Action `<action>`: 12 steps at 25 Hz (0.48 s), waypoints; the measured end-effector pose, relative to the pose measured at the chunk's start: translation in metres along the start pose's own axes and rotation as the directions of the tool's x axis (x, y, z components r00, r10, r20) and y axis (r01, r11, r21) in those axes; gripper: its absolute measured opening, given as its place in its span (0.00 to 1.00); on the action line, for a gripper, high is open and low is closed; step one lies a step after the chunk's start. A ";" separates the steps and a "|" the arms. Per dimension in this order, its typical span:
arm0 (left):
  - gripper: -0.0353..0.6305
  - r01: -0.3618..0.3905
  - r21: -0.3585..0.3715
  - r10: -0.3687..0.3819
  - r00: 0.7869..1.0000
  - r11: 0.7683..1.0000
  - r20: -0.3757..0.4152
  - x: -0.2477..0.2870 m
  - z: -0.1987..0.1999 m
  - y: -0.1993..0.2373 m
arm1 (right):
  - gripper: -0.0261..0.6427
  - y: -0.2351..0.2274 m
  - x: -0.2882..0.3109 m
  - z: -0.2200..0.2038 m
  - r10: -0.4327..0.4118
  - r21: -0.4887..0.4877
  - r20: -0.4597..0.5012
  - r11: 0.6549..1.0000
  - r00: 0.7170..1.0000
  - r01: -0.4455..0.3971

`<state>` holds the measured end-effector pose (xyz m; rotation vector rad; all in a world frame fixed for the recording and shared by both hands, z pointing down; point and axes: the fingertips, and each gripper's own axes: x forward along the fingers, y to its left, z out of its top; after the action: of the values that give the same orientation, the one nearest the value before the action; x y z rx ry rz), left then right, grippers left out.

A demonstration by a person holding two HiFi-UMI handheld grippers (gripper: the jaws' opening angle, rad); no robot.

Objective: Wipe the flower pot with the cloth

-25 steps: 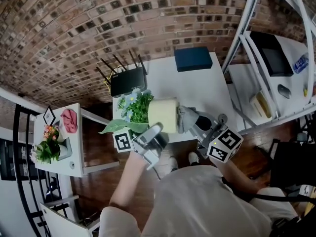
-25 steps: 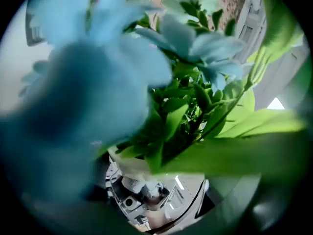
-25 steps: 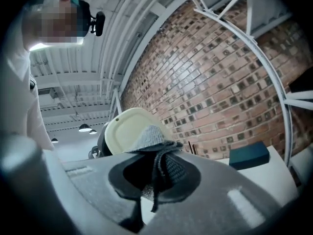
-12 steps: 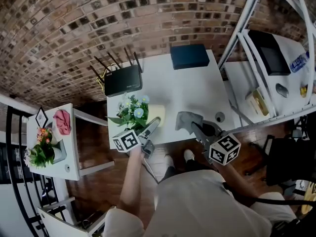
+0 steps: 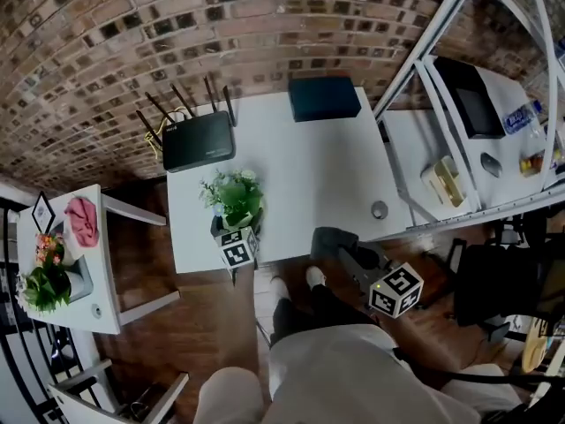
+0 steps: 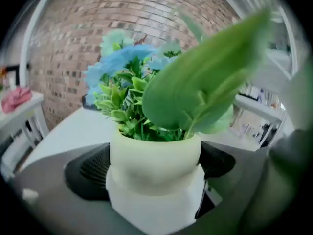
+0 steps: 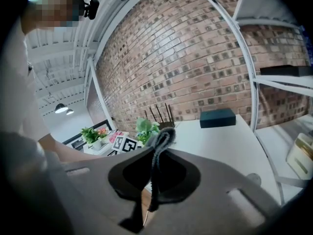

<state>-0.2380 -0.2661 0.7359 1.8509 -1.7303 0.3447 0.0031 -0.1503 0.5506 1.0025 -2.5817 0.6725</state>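
Note:
A pale cream flower pot [image 6: 154,160] with green leaves and blue flowers stands upright between my left gripper's [image 6: 155,173] dark pads [image 6: 90,168], which sit against its two sides. In the head view the flower pot [image 5: 237,203] is at the front left of the white table [image 5: 300,166], with the left gripper [image 5: 237,238] just in front of it. My right gripper [image 5: 349,256] is at the table's front edge, shut on a folded grey cloth [image 5: 331,239]. The cloth [image 7: 159,151] sticks up between the right gripper's [image 7: 157,168] jaws, apart from the pot.
A black router [image 5: 199,140] and a dark blue box [image 5: 324,98] sit at the table's far side, and a small round metal piece [image 5: 379,209] near its right edge. A white shelf rack [image 5: 459,140] stands to the right. A side table [image 5: 106,263] holds a pink cloth [image 5: 81,221].
The left gripper came down with the pot from up near the camera to the table's front left, and the pot turned upright. The right gripper sank with the cloth, away from the pot.

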 end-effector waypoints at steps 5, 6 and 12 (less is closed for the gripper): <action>0.95 -0.006 0.227 -0.004 0.999 0.974 0.043 0.018 -0.014 -0.008 | 0.04 0.018 0.002 -0.015 0.023 -0.043 -0.030 0.999 0.999 -0.024; 0.98 0.015 0.216 -0.024 0.999 0.976 0.039 0.015 -0.016 -0.011 | 0.04 0.020 0.003 -0.017 0.022 -0.037 -0.035 0.999 0.999 -0.024; 1.00 0.055 0.106 -0.072 0.984 0.993 0.166 -0.068 -0.006 -0.025 | 0.04 0.054 0.012 -0.015 0.102 -0.030 0.016 0.994 0.995 -0.102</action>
<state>-0.2216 -0.2070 0.6973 2.0561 -1.7891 0.2606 -0.0417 -0.1138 0.5517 0.8761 -2.6649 0.6520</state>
